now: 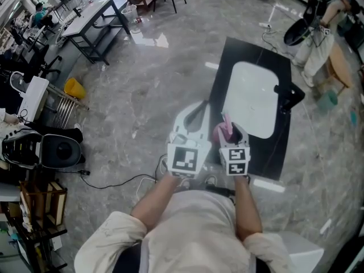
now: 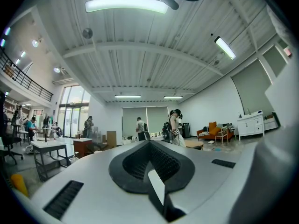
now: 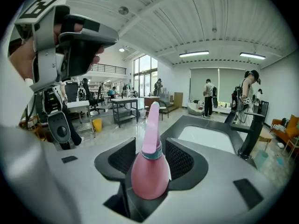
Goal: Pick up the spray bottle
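Note:
The pink spray bottle [image 3: 149, 171] stands upright between the jaws of my right gripper [image 3: 152, 146], its round body low between the black pads and its long nozzle pointing up. The jaws stand wide around it, and I see no pad pressing on it. In the head view the spray bottle [image 1: 223, 131] shows just ahead of the right gripper [image 1: 232, 131], at the near edge of a black table [image 1: 244, 56]. My left gripper [image 1: 203, 104] hovers beside it to the left, held level. The left gripper [image 2: 149, 143] has its jaws closed to a point with nothing between them.
A white mat [image 1: 253, 95] lies on the black table, with a black stand [image 1: 290, 95] at its right edge. Desks [image 1: 94, 21] and a yellow bin [image 1: 74, 88] stand far left. A cable [image 1: 114, 183] runs over the marble floor. Several people stand across the hall.

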The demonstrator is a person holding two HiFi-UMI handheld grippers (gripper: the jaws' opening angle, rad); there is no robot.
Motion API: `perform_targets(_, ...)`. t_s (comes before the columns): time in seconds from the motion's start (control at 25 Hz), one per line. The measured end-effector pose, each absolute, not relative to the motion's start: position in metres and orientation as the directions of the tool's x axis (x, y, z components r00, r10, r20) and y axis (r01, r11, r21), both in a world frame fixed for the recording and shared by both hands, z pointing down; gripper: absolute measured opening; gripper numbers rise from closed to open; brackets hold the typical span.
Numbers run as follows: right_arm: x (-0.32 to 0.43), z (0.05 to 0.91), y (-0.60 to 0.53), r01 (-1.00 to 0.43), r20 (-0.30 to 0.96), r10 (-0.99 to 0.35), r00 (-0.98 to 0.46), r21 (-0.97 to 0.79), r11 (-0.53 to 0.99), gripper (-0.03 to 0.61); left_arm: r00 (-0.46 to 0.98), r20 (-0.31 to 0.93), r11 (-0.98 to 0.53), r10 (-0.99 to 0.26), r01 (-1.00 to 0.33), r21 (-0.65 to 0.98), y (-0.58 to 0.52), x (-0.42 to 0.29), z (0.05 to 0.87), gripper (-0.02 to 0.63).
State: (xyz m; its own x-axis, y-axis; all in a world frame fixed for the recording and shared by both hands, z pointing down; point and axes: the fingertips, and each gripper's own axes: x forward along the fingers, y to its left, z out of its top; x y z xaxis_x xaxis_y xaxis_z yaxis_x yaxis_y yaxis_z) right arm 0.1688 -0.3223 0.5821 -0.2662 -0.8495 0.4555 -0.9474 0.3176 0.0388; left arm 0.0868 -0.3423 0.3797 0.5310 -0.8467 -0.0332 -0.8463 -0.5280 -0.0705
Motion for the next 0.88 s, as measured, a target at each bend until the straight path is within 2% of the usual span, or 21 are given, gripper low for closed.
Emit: perform_targets(0.88, 0.173, 0.595, -0.330, -0.959, 0.433, -0.869, -0.238, 0.035, 0.280, 0.156, 0.524, -0.007, -0.522, -0.852, -0.850, -0.070, -0.345, 0.082, 0.395, 0.002)
